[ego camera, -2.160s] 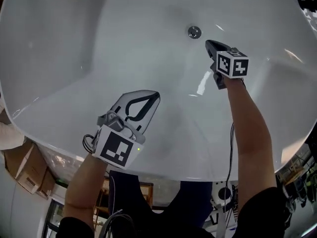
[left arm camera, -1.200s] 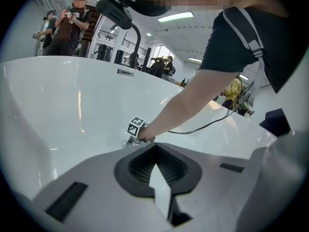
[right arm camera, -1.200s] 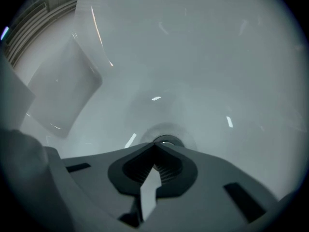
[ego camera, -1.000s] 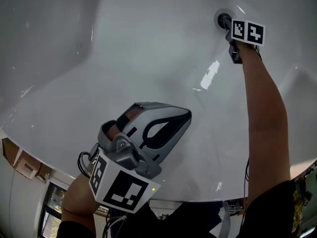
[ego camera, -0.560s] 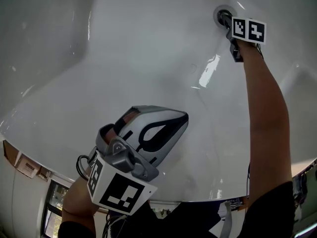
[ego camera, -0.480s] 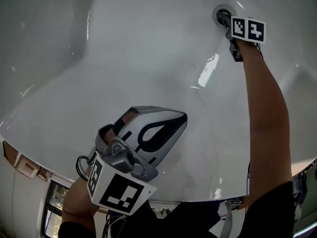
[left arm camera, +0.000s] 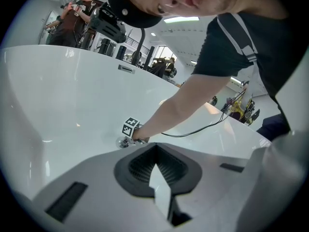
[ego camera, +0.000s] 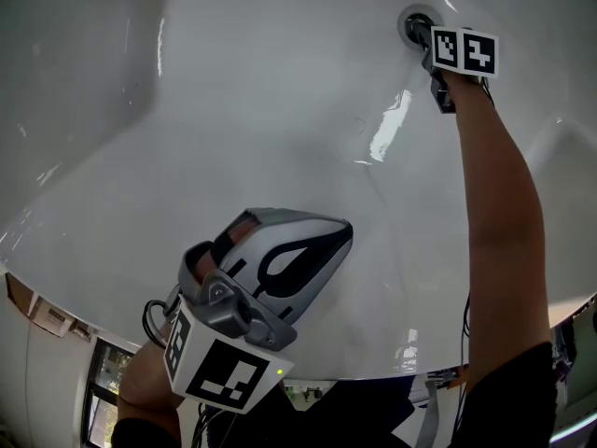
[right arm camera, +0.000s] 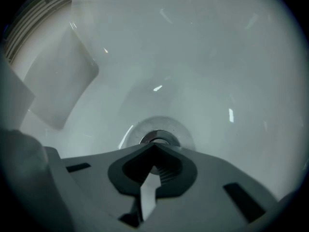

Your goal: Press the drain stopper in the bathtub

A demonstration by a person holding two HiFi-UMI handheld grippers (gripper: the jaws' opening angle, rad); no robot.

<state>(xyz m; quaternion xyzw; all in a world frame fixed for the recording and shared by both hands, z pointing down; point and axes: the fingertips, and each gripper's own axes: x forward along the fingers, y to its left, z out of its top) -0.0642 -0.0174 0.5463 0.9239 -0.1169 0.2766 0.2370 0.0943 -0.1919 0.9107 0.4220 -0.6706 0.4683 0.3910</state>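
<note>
The chrome drain stopper (right arm camera: 157, 138) sits in a shallow round recess in the floor of the white bathtub (ego camera: 261, 91). My right gripper (right arm camera: 154, 148) is shut, and its joined tips rest on the near edge of the stopper. In the head view the right gripper (ego camera: 419, 28) covers most of the drain stopper (ego camera: 407, 21) at the top right, arm stretched out. My left gripper (ego camera: 343, 231) is shut and holds nothing, hovering over the tub's near side. The left gripper view shows the left gripper (left arm camera: 155, 149) pointed at the far-off drain stopper (left arm camera: 122, 142).
The tub's near rim (ego camera: 84, 287) runs across the bottom of the head view, with a cardboard box (ego camera: 42, 315) beyond it. A black cable (left arm camera: 203, 128) trails from the right gripper over the rim. People and equipment (left arm camera: 79, 18) stand past the far rim.
About two seconds ago the right gripper hung short of the drain; it has reached forward onto the stopper. Over the last half second it has stayed there, and the left gripper has barely shifted.
</note>
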